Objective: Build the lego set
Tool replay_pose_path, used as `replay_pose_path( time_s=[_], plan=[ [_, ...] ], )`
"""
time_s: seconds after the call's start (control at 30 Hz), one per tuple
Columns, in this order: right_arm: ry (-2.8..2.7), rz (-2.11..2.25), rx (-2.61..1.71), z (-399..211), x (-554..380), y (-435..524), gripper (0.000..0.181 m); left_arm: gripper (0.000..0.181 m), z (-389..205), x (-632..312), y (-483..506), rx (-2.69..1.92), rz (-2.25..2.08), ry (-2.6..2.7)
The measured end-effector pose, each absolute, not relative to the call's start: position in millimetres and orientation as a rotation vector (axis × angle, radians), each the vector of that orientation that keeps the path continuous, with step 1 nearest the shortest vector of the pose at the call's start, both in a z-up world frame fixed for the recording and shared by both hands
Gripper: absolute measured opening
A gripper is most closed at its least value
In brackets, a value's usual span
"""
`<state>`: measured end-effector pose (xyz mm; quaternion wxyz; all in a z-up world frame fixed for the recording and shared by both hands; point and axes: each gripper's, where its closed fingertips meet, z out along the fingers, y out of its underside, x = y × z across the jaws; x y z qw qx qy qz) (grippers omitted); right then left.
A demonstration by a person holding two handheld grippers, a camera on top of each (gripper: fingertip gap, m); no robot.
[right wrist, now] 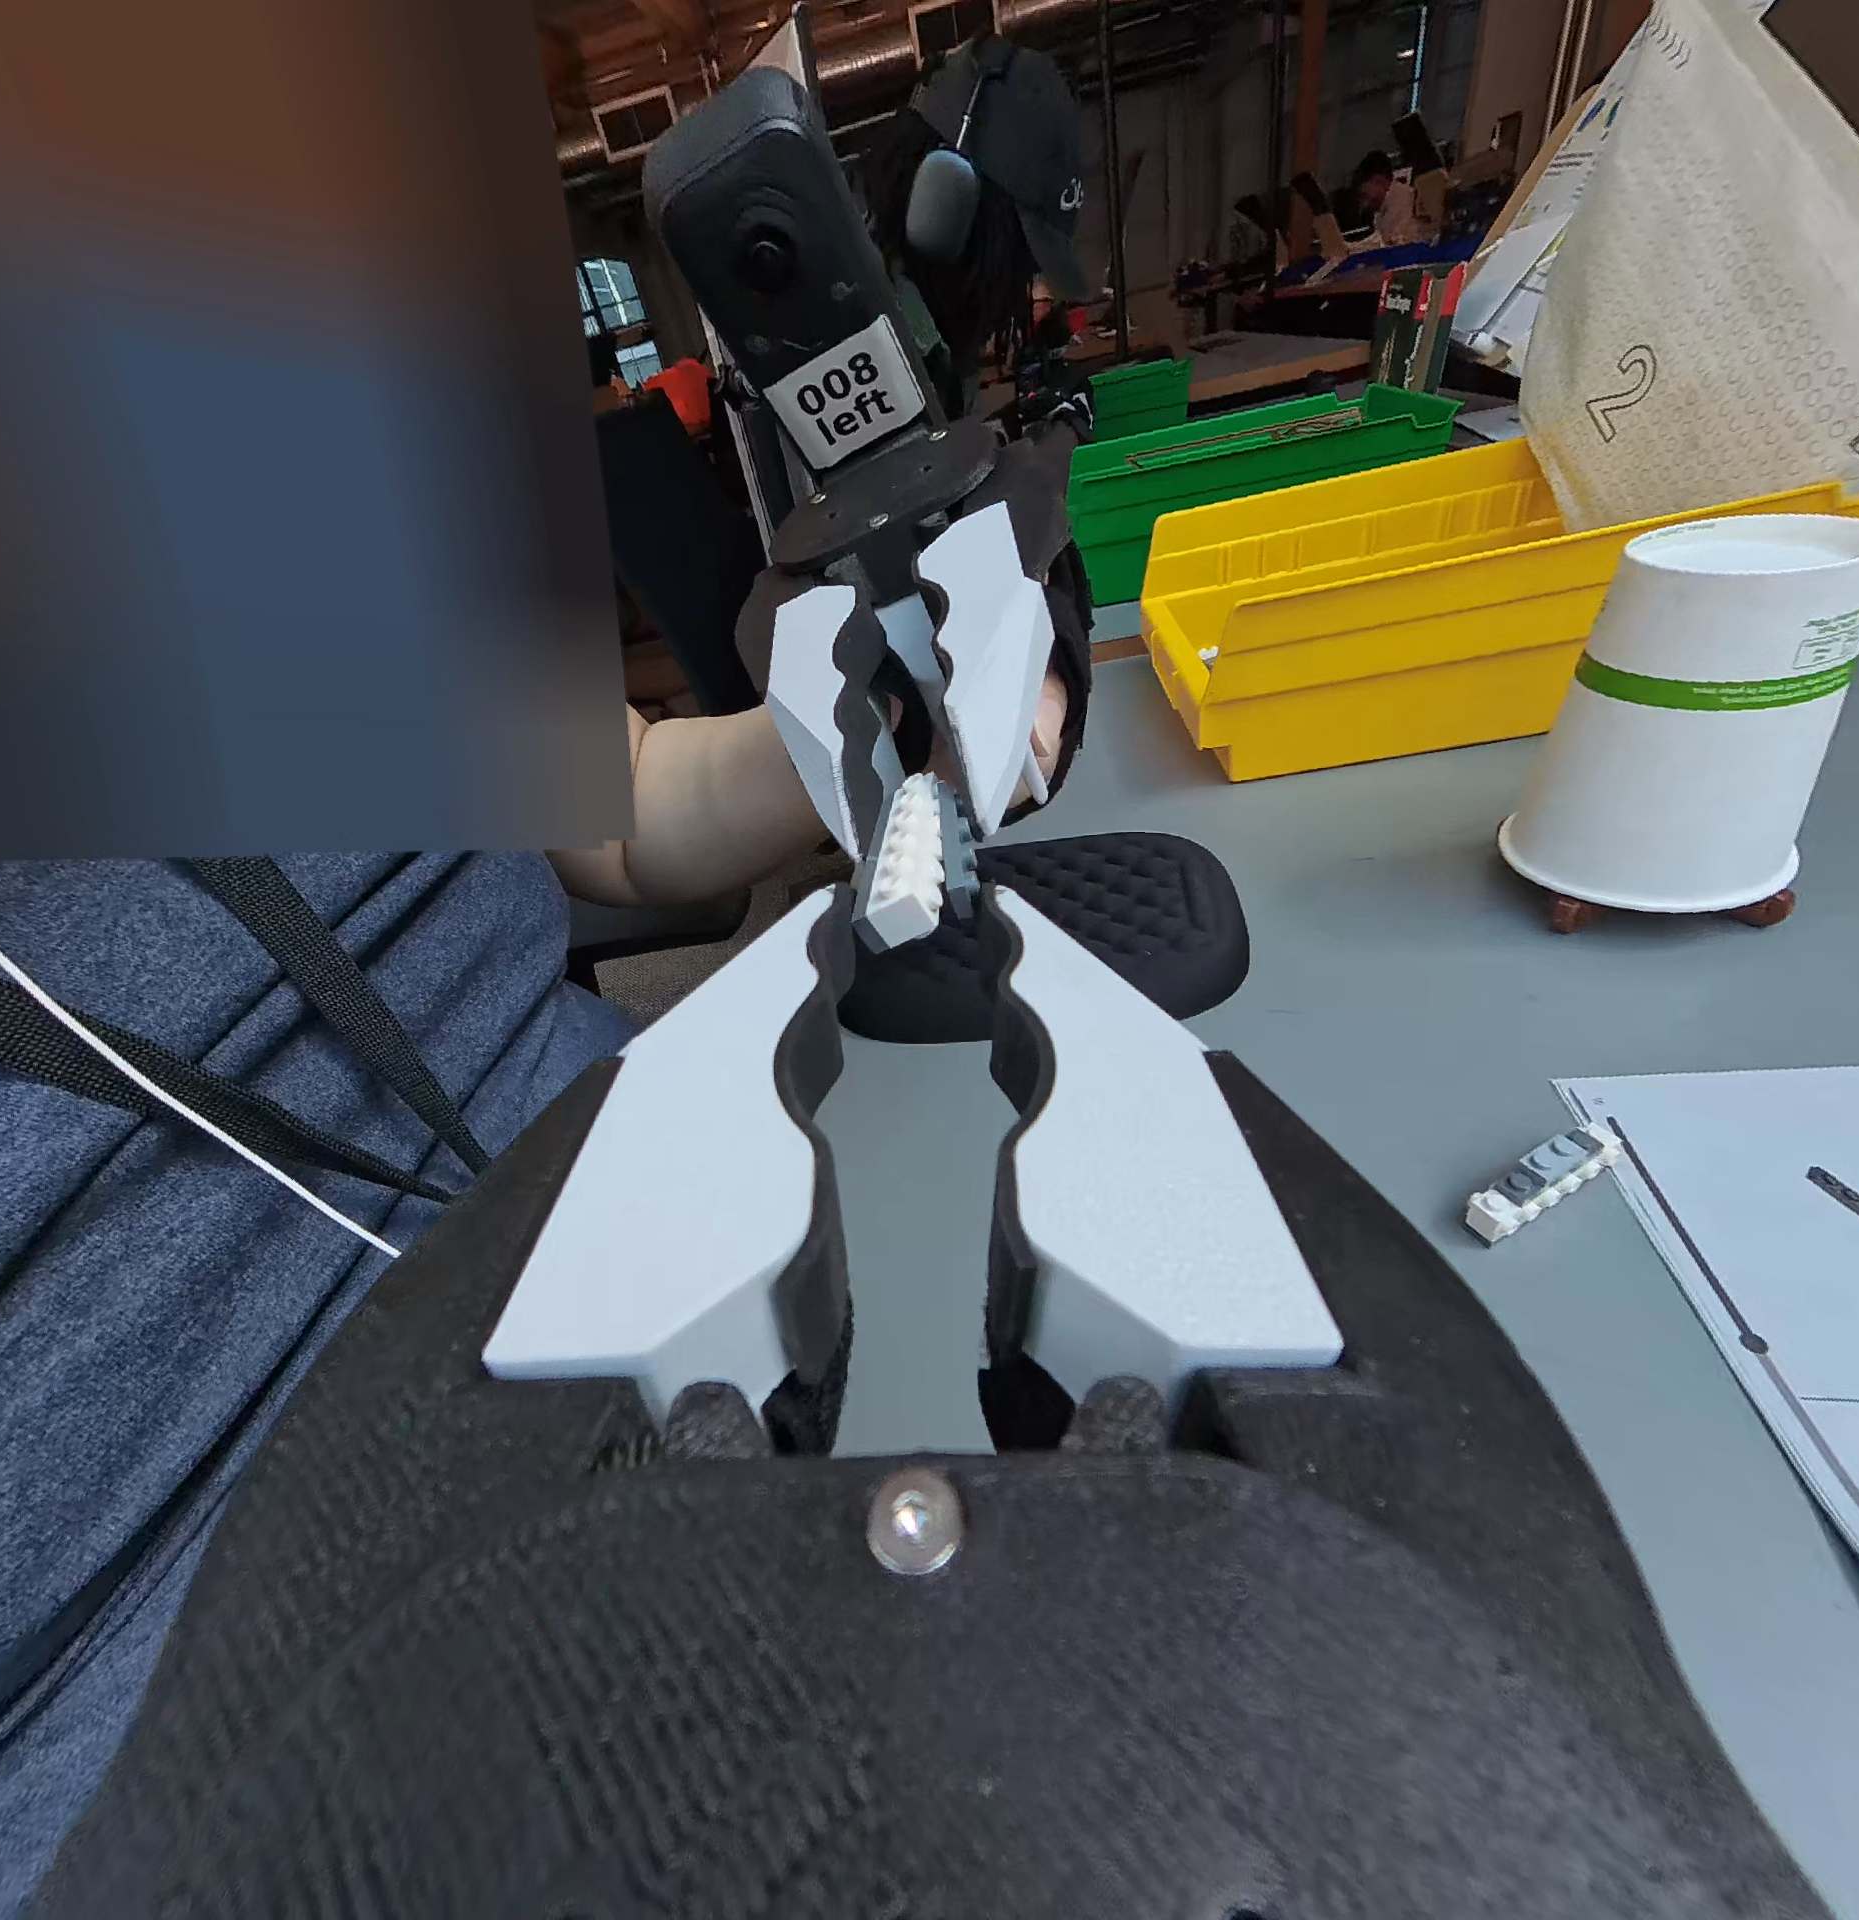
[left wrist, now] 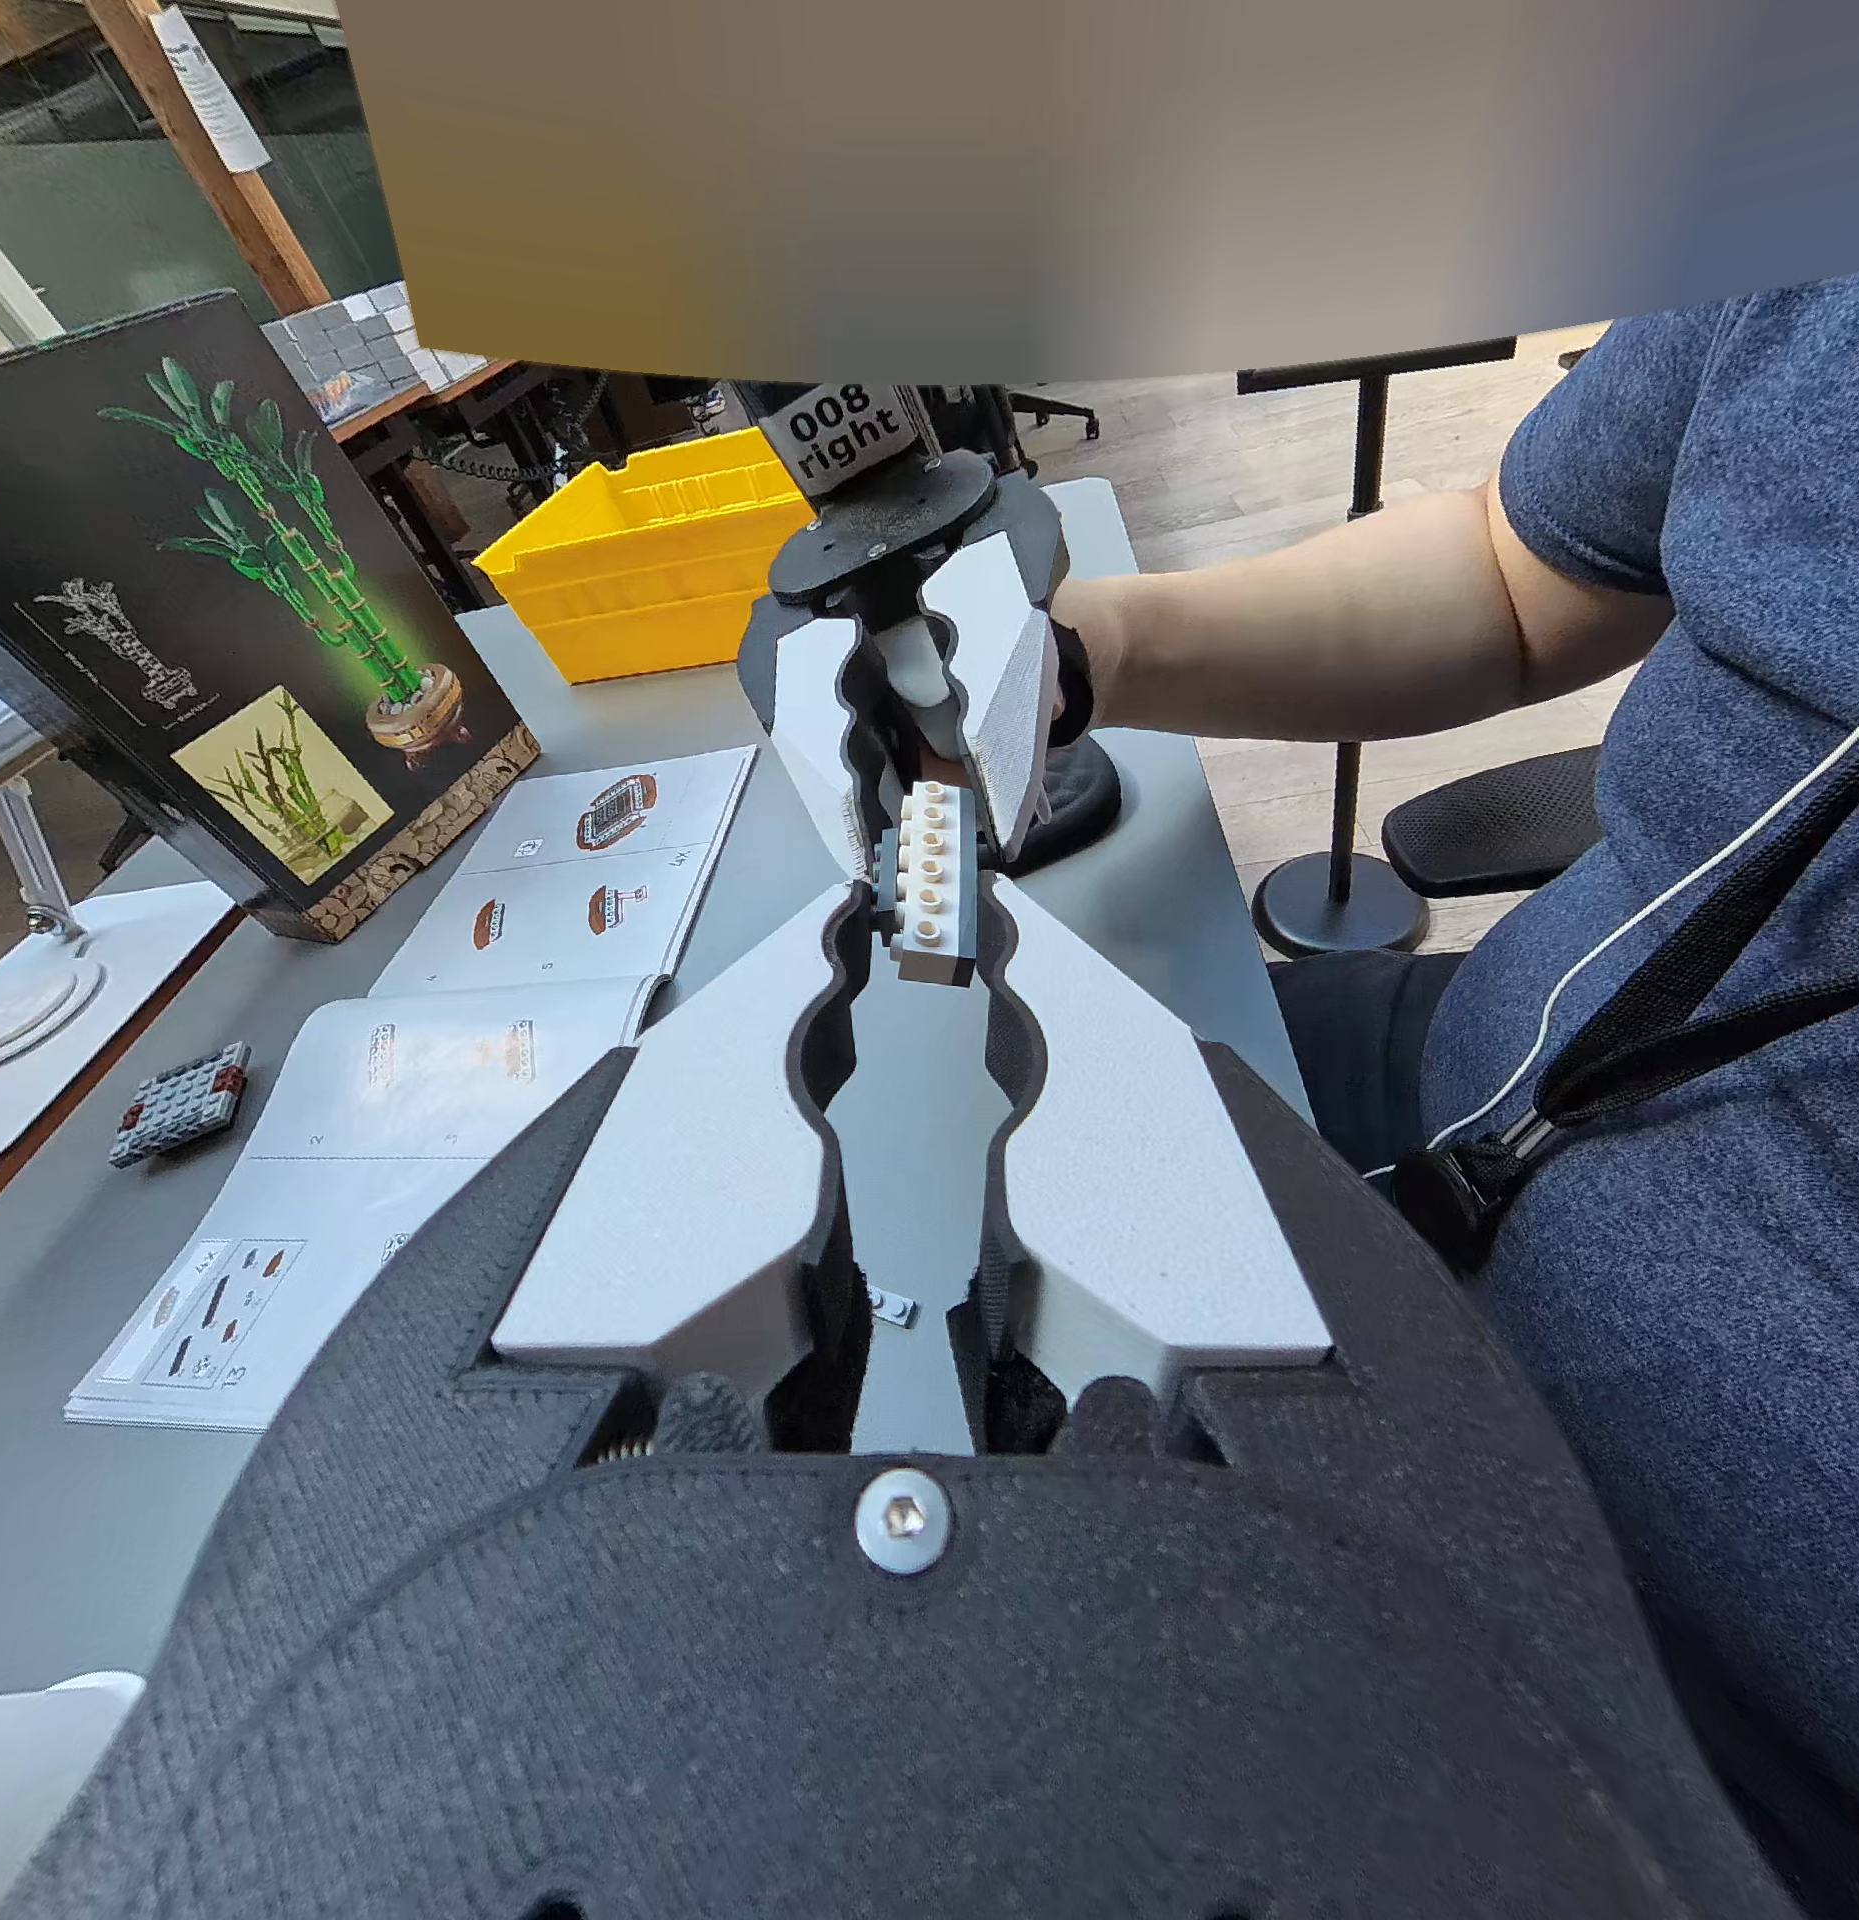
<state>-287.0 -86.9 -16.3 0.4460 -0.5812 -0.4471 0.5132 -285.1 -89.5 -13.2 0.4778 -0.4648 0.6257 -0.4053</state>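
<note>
Midair, above the grey table (left wrist: pixel 613 707), both grippers meet tip to tip on one small lego sub-assembly (left wrist: pixel 930 883): a white studded brick w/ grey plates pressed to its side. Left gripper (left wrist: pixel 920 904) pinches the near end; right gripper (left wrist: pixel 930 800) has the far end, so both tongs are closed on the same piece. From the right wrist view the piece (right wrist: pixel 909 878) sits tilted between the two sets of tips.

Judging by size, it's light, rigid plastic, smooth-sided & prone to slip or twist; best held across flat side faces, not studs, w/ the seam squeezed straight so plates seat rather than pop off.

Nearby: open instruction booklet (left wrist: pixel 551 914), set box (left wrist: pixel 229 582) upright, a grey-red built section (left wrist: pixel 182 1101), yellow bin (right wrist: pixel 1403 613), upturned paper cup (right wrist: pixel 1694 727), & another white-grey strip (right wrist: pixel 1538 1184) beside the booklet.
</note>
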Motion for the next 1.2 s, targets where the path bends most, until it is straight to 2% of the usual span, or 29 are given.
replay_pose_path(
  time_s=[0.67,1.2],
  plan=[
    [-1.093,1.012,-1.348,-19,-284,-80,0.017,0.018,-30,-282,-83,-1.269,-1.009,1.565],
    [-0.891,1.184,-1.155,13,-288,-92,0.018,0.017,-15,-270,-98,-1.198,-1.167,1.427]
  ],
)
